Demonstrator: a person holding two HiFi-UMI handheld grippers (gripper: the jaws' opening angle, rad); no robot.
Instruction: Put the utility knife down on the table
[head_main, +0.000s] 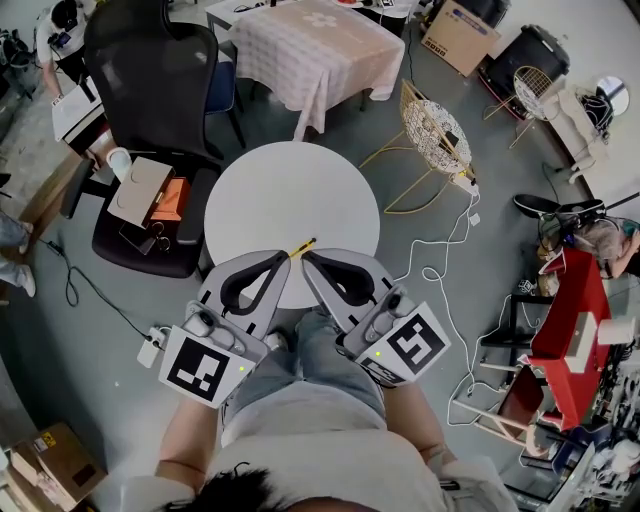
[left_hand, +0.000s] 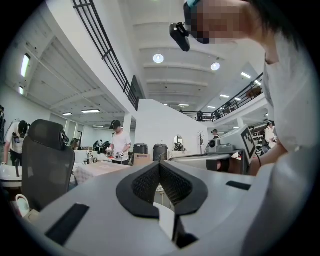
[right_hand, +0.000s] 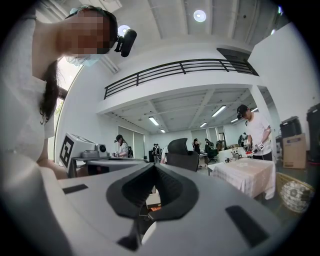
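A small yellow utility knife (head_main: 303, 244) with a dark tip lies on the round white table (head_main: 290, 190) near its front edge. Just short of it, my left gripper (head_main: 286, 257) and right gripper (head_main: 306, 256) point toward the table with their tips side by side. I cannot tell whether either tip touches the knife. In the left gripper view the left gripper (left_hand: 160, 163) has its jaws together with nothing between them. The right gripper (right_hand: 154, 165) looks the same in the right gripper view. Both gripper views look level across the room, and the knife is hidden in them.
A black office chair (head_main: 150, 70) holding boxes stands left of the table. Behind are a cloth-covered table (head_main: 320, 45) and a gold wire chair (head_main: 435, 135). White cables and a red stand (head_main: 570, 330) are on the right, a power strip (head_main: 150, 350) lower left. People stand in the background.
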